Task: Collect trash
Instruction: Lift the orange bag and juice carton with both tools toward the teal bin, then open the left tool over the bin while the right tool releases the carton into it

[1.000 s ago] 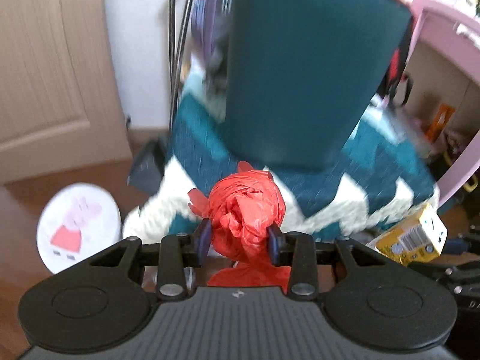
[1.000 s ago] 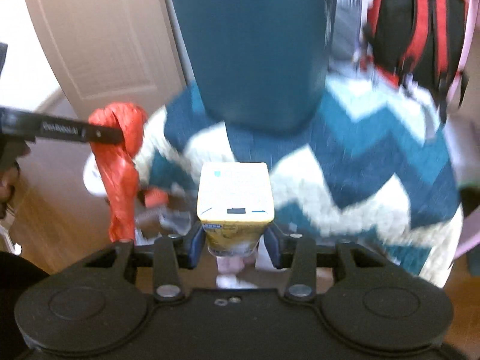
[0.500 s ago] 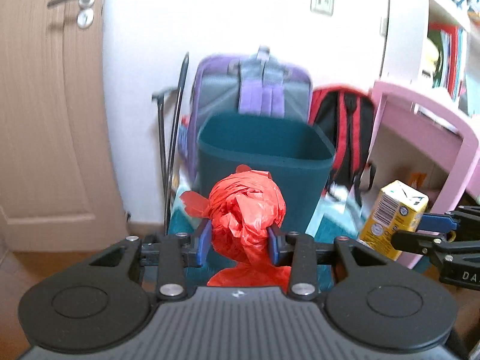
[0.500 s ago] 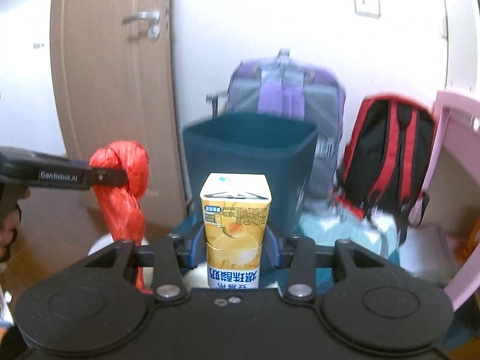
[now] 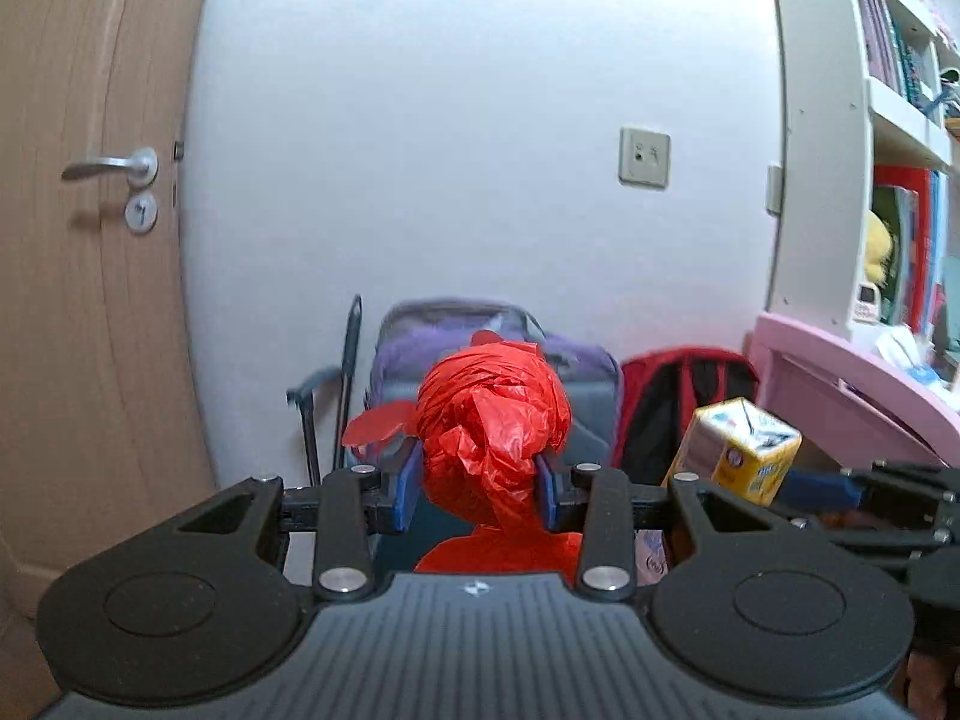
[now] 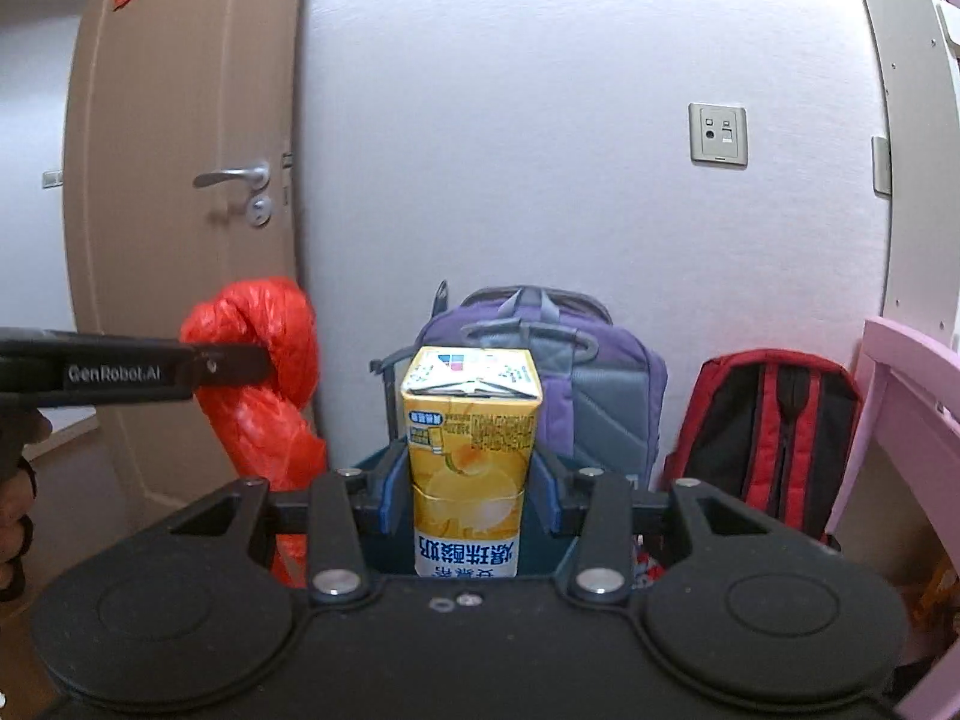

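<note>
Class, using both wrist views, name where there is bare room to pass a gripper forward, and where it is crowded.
Free: the bare white wall above the purple backpack, between the wooden door and the white shelf. Crowded: low down, where the purple backpack, the red-and-black backpack and the pink desk sit close together behind the held red plastic bag and yellow drink carton.

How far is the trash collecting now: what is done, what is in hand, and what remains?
Done: both pieces are picked up. In hand: the left gripper clamps a crumpled red plastic bag; the right gripper holds an upright yellow drink carton. Left: neither is dropped yet. Only a dark teal bin edge shows behind the right gripper's fingers, so releasing both there probably remains.
</note>
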`<action>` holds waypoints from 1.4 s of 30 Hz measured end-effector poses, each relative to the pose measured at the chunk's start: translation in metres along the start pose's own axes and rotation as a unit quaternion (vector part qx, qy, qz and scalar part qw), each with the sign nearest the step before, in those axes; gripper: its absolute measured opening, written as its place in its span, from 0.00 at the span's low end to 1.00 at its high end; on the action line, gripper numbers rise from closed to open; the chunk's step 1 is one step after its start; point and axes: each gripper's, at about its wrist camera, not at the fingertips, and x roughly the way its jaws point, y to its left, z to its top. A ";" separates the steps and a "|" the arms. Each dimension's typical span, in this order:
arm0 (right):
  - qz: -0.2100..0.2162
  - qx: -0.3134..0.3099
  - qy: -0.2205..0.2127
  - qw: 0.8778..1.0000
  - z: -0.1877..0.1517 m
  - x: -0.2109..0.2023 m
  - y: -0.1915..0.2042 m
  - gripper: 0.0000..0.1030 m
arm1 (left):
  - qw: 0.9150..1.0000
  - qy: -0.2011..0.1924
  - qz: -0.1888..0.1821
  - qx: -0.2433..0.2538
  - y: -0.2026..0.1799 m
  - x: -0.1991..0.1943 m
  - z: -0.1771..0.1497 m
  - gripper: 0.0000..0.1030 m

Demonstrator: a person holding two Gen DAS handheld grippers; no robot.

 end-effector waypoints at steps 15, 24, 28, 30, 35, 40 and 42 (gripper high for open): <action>0.005 -0.001 0.071 0.997 -0.028 0.109 -0.025 0.41 | 0.996 0.083 0.029 -0.001 -0.001 0.140 -0.031 0.35; 0.026 -0.030 0.133 0.990 -0.055 0.148 -0.021 0.42 | 0.984 0.178 0.014 0.009 -0.002 0.198 -0.082 0.36; 0.029 -0.027 0.159 0.986 -0.061 0.156 -0.023 0.44 | 0.978 0.207 0.010 0.007 -0.001 0.208 -0.092 0.39; 0.027 -0.028 0.166 0.985 -0.064 0.158 -0.024 0.43 | 0.977 0.215 0.011 0.004 0.000 0.211 -0.095 0.39; 0.027 -0.015 0.165 0.986 -0.061 0.150 -0.028 0.44 | 0.976 0.215 0.004 -0.009 0.000 0.206 -0.097 0.55; 0.024 -0.010 0.163 0.986 -0.055 0.137 -0.033 0.44 | 0.978 0.208 0.004 0.003 -0.009 0.193 -0.092 0.62; 0.024 -0.004 0.160 0.987 -0.052 0.130 -0.034 0.45 | 0.978 0.207 0.005 0.005 -0.010 0.185 -0.090 0.62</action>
